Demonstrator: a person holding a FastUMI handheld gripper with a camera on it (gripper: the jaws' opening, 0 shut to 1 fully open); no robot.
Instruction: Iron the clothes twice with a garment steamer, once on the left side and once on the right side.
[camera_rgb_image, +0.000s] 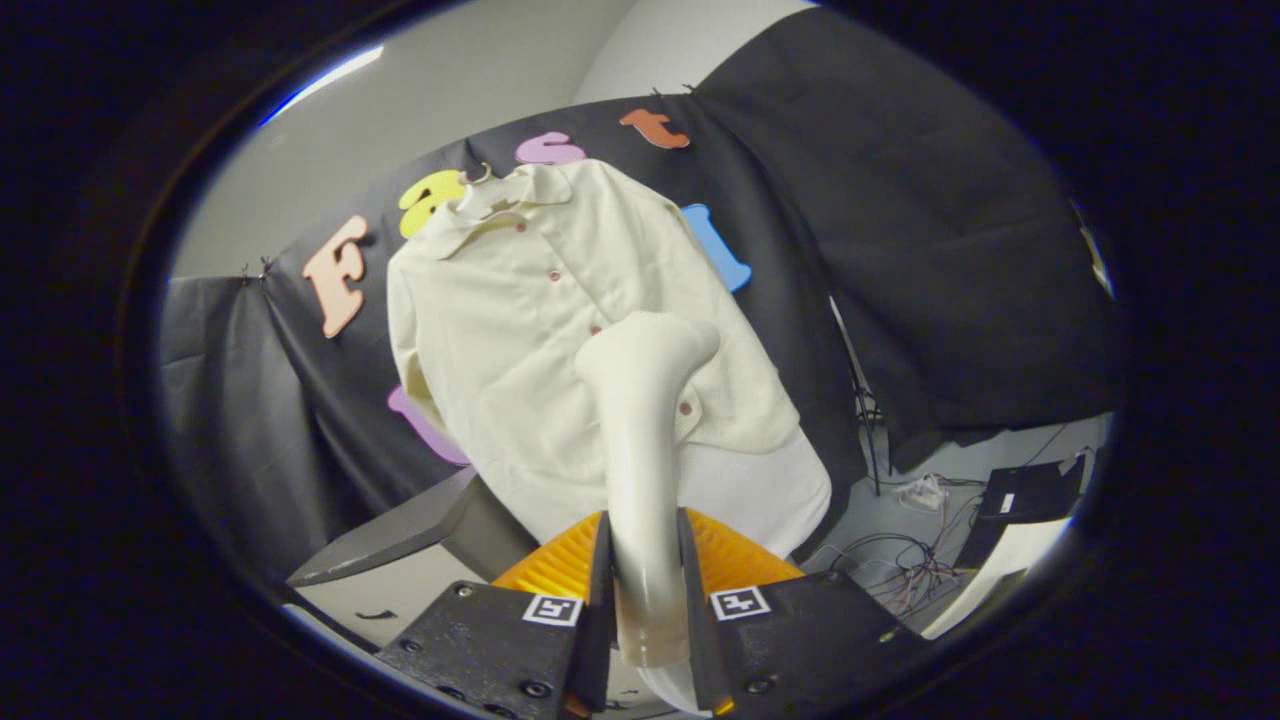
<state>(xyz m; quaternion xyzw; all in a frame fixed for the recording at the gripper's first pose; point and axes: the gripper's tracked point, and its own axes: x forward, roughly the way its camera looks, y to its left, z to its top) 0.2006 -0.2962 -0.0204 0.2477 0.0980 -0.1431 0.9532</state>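
Note:
A cream button-up shirt (520, 330) hangs on a hanger against the black cloth wall, its collar at the top and a row of small reddish buttons down the front. My gripper (645, 580) is shut on the handle of a white garment steamer (645, 400). The steamer rises from between the fingers, and its head sits in front of the shirt's middle, beside the button line toward the right-hand half. Whether the head touches the fabric cannot be told. A white layer (770, 490) shows below the shirt's hem on the right.
A grey table (400, 530) lies below the shirt on the left. To the right, a thin stand (860, 400) rises beside the cloth wall, with tangled cables (900, 560) and a black box (1030, 495) on the floor.

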